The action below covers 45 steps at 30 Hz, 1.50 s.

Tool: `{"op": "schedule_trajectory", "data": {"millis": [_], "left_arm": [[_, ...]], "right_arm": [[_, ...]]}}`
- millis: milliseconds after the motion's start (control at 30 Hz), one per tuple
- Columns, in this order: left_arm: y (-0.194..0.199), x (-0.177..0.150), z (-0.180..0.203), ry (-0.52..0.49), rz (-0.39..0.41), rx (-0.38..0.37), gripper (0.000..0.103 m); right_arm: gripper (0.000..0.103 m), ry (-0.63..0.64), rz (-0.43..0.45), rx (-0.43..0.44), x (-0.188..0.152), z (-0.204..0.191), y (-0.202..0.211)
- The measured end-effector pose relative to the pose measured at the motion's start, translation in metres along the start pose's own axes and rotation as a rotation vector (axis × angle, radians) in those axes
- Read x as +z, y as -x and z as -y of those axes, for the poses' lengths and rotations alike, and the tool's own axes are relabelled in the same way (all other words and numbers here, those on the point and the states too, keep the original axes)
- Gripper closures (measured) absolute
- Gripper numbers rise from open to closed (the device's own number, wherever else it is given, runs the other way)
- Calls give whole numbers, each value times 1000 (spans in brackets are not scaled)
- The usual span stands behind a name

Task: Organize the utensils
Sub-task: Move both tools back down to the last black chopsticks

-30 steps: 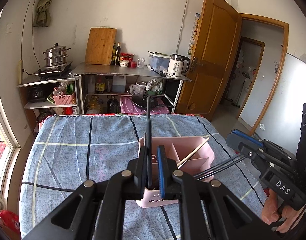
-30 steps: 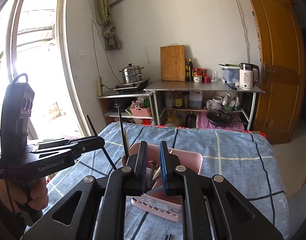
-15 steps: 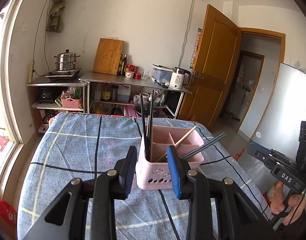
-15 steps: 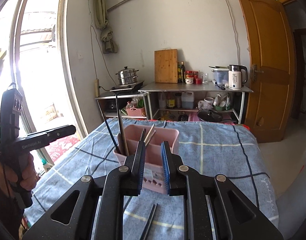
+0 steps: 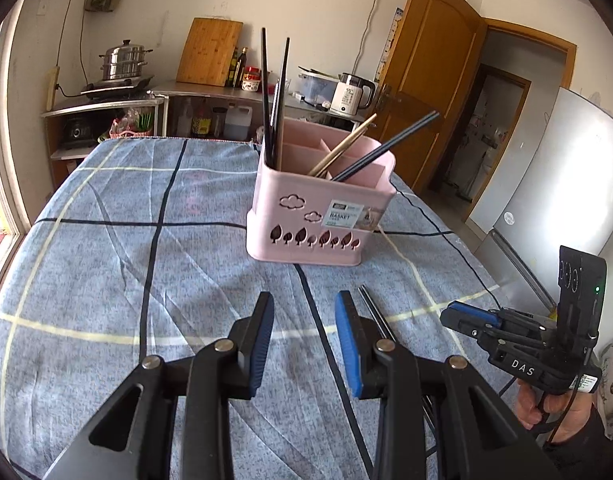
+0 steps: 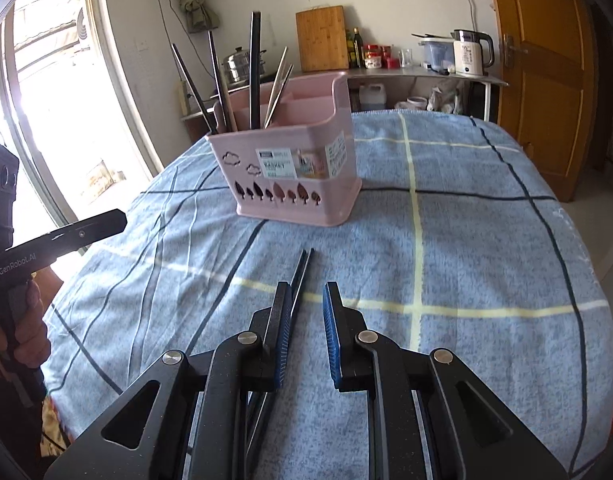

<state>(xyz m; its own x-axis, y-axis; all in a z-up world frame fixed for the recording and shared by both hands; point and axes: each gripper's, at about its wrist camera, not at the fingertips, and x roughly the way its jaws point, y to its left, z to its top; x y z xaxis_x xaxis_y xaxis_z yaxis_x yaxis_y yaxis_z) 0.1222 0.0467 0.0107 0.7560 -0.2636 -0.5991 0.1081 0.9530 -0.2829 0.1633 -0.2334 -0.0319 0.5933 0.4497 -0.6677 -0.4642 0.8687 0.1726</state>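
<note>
The left gripper [image 5: 304,340] hangs low over the near part of the checked tablecloth [image 5: 106,264], its blue pads [image 5: 262,344] standing apart with nothing between them; it looks parked there, out of the way, with no utensil under its gap. Further in, toward the far edge of the cloth, the pink basket [image 5: 318,216] stands upright, and it already carries the sorted pieces: dark chopsticks [image 5: 264,92] standing nearly vertical in its left compartment, where the tall wall props them, and a wooden pair [image 5: 342,146] and another dark one [image 5: 386,146] leaning out to the right from other cells. Just right of the left gripper, a loose pair of dark chopsticks [image 6: 300,276] lies flat on the cloth near the front edge, pointing toward the basket, so these are probably the next to go in. The right gripper [image 6: 304,332] is over their near ends, jaws a narrow gap apart and empty; the sticks seem to run beside or under its left finger [image 6: 280,332] rather than through the gap, though the finger hides that stretch.
</note>
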Motion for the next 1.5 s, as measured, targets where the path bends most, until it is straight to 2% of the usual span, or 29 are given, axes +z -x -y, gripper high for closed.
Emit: {"op": "schedule_trajectory", "data": {"millis": [167,433,700,767,1133,1267,1333,1467,1500], "left_arm": [[-8,-9,-1,9,-34,2,70],[-11,-10,2,10,-49,-9,70],[-25,-12,12,7,-96,-25,70],[-32,-14,17,7,-120,-36,70],[-89,-25,64,0,-266,-113,70],[-112,-28,82,-30,-313,-104,70],[-117,-29,89,-57,-303,-82,72],[-120,-31,97,-113,-301,-21,90],[-120,-31,96,-118,-301,-17,92]], "right_arm": [[86,12,-78,0,-14,-3,-22],[86,27,-141,-4,-19,-10,-41],[86,56,-148,-27,-20,-11,-40],[89,56,-147,-35,-21,-6,-38],[93,34,-144,-59,-25,30,-22],[93,22,-143,-59,-25,39,-18],[93,26,-144,-58,-26,41,-17],[93,35,-148,-53,-26,45,-15],[93,39,-149,-53,-26,46,-15]]}}
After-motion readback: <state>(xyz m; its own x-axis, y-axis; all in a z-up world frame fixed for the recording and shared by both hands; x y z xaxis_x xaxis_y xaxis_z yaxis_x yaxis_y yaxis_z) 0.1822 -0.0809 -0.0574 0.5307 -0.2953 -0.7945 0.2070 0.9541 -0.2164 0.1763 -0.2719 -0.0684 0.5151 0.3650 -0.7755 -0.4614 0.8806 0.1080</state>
